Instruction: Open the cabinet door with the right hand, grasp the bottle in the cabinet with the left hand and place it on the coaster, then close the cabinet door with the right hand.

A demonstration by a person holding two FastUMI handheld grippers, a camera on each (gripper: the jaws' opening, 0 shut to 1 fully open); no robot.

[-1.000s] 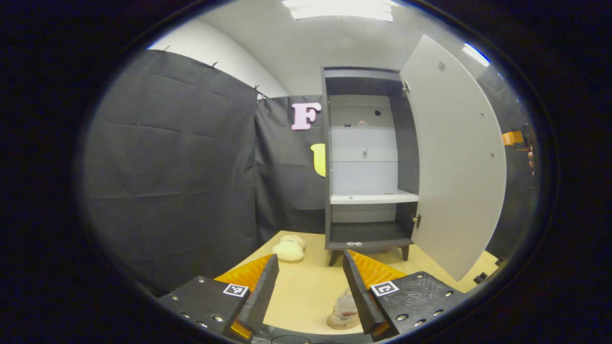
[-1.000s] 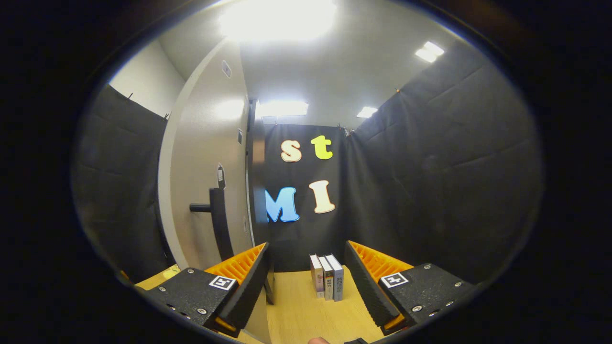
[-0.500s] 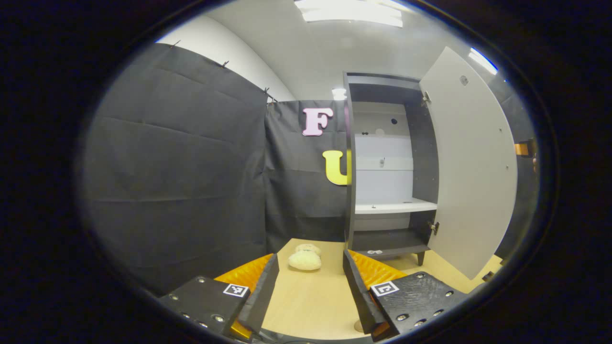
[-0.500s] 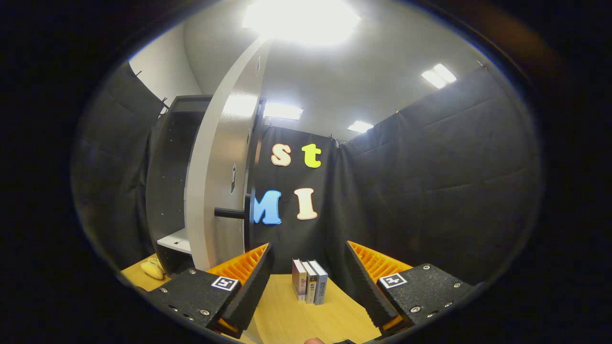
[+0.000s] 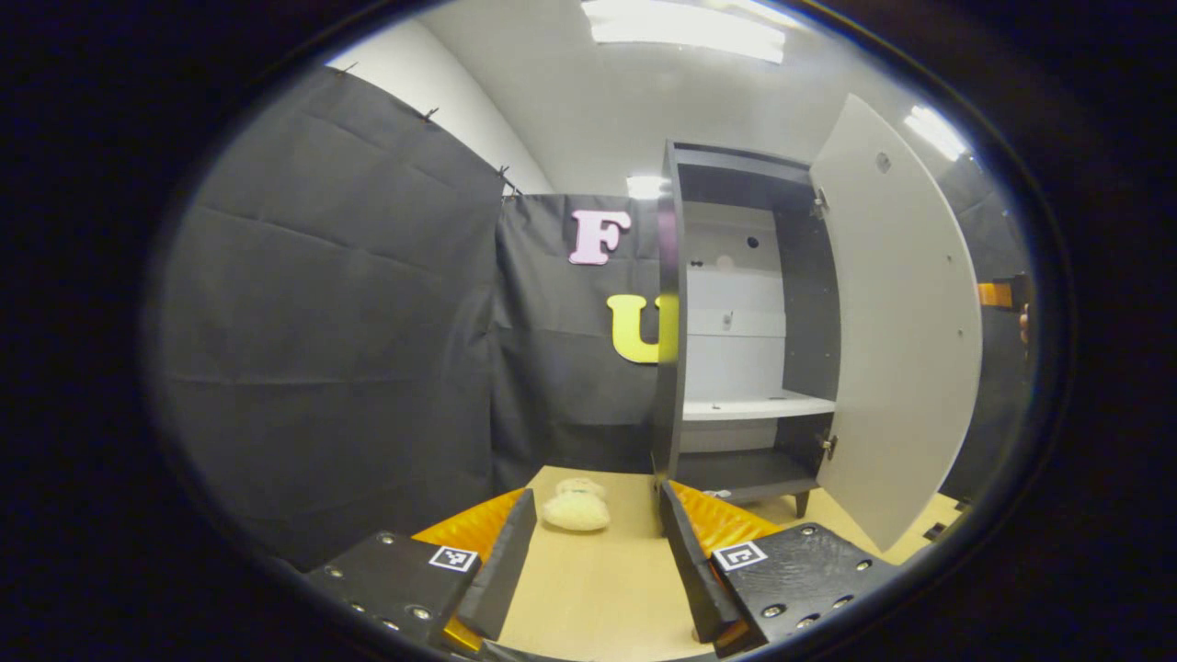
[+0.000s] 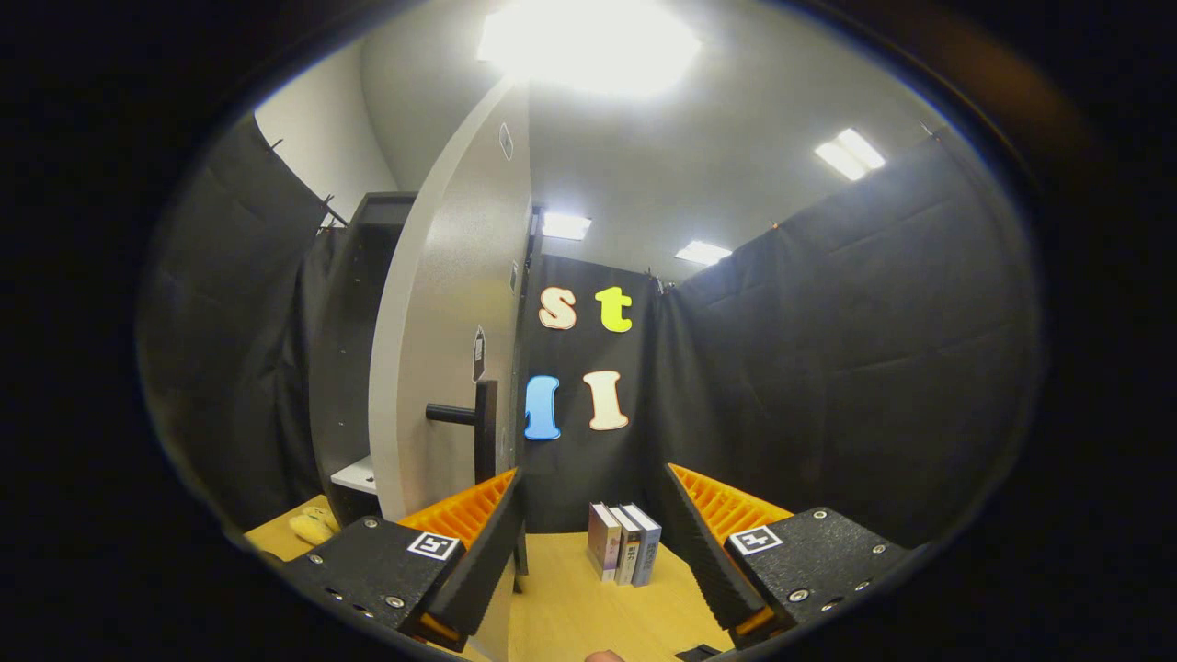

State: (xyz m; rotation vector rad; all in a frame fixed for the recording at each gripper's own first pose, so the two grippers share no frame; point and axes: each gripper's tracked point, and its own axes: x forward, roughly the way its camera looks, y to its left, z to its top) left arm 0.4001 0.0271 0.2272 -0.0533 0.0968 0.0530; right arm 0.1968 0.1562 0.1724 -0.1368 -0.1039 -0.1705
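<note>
Standing wide open, the cabinet door (image 5: 897,322) swings out to the right of the cabinet (image 5: 736,322) in the left gripper view, its pale inner face turned toward the camera. The cabinet's inside is lit: a white shelf (image 5: 756,405) crosses it low down, with a dark bottom compartment below (the bottle cannot be made out anywhere on either level). The left tool (image 5: 588,561) hovers over the wooden worktop (image 5: 588,598) with its fingers spread and nothing between them. Ahead of it, a cream plush toy (image 5: 576,506) lies on the worktop just left of the cabinet's foot. At the far right edge of this view, past the door, a bit of the other tool (image 5: 998,294) shows.

In the right gripper view the door (image 6: 460,340) is seen nearly edge-on, its dark handle (image 6: 471,428) sticking out toward the camera's left. The right tool (image 6: 588,542) is also spread apart and empty, its left finger just beside the door's lower edge; whether it touches cannot be told. Three books (image 6: 625,554) stand upright on the worktop (image 6: 598,616) between the fingers, near the booth wall. A yellowish object (image 6: 311,526) lies at the cabinet's base.
</note>
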